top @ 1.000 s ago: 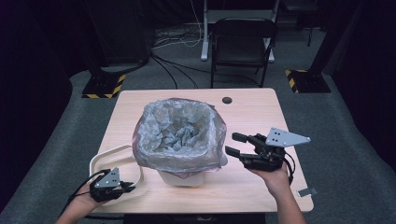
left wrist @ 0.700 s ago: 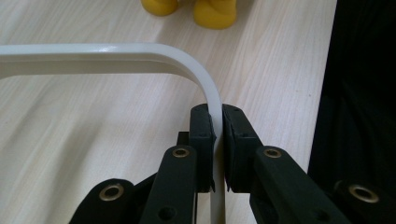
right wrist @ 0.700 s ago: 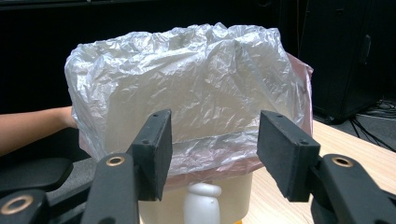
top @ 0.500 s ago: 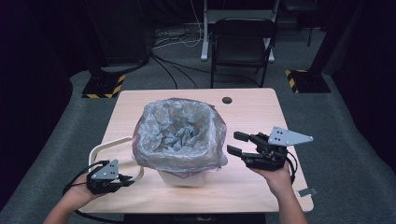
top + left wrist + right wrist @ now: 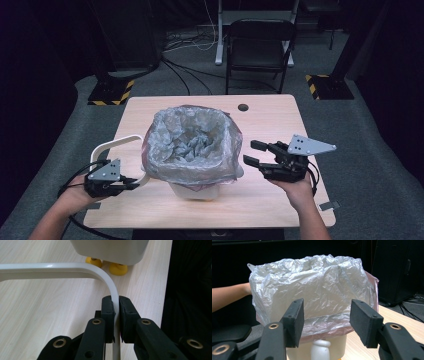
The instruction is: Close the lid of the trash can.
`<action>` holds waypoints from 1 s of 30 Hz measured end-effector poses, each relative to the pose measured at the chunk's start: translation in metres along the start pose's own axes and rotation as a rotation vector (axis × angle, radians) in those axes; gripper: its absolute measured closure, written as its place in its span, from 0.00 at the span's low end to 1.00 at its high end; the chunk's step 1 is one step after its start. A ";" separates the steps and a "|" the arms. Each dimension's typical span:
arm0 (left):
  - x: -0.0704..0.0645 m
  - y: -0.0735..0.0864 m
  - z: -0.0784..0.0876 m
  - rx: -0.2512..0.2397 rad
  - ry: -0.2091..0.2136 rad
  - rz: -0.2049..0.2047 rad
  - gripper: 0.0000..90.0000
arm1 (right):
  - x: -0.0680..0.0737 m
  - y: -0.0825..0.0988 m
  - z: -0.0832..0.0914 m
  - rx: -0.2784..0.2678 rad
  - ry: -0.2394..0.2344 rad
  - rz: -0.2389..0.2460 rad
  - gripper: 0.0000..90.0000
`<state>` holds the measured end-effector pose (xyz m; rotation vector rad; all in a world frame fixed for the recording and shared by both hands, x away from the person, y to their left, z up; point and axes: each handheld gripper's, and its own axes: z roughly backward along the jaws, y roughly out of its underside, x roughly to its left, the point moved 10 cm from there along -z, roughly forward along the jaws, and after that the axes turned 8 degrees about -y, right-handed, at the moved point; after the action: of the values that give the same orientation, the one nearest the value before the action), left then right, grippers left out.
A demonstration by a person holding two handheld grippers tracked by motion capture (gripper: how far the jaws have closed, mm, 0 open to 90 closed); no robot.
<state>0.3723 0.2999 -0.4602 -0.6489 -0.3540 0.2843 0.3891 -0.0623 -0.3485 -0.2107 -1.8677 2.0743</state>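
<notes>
Left claw (image 5: 134, 184): your left claw is clamped on the curved white plastic handle (image 5: 116, 145), at the near left corner of the desk. In the left gripper view the two black pads (image 5: 108, 308) press flat on either side of the thin white strip (image 5: 113, 293), just below its bend.
Handle: from your grip it arches up and away over the pale wooden desk (image 5: 270, 117), then curves back toward the left side of the bin. It is raised off the desk surface.
Bin: the small white plastic bin (image 5: 196, 190) stands upright in the middle of the desk. Two yellow feet (image 5: 117, 268) show beneath its base in the left gripper view.
Liner: a crumpled translucent grey plastic bag (image 5: 192, 145) lines the bin, folded out over the rim and hanging down the sides, with a pinkish layer (image 5: 373, 290) showing at the edge.
Right claw (image 5: 252, 153): yours stands wide with nothing between the pads. It is held level just right of the bin, pointing at the bag (image 5: 312, 297) and apart from it.
Behind the desk: a dark folding chair (image 5: 260, 47) stands on the grey floor.
</notes>
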 end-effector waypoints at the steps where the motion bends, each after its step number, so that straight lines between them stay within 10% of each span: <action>1: 0.001 -0.002 0.002 -0.003 0.003 -0.001 0.92 | 0.000 0.000 0.000 0.002 0.000 0.000 0.49; 30: 0.022 -0.037 0.060 0.018 -0.012 -0.061 0.92 | 0.008 -0.016 -0.002 0.061 -0.007 0.029 0.49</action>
<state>0.3733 0.3126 -0.3873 -0.6181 -0.3812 0.2330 0.3849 -0.0568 -0.3319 -0.2172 -1.8131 2.1500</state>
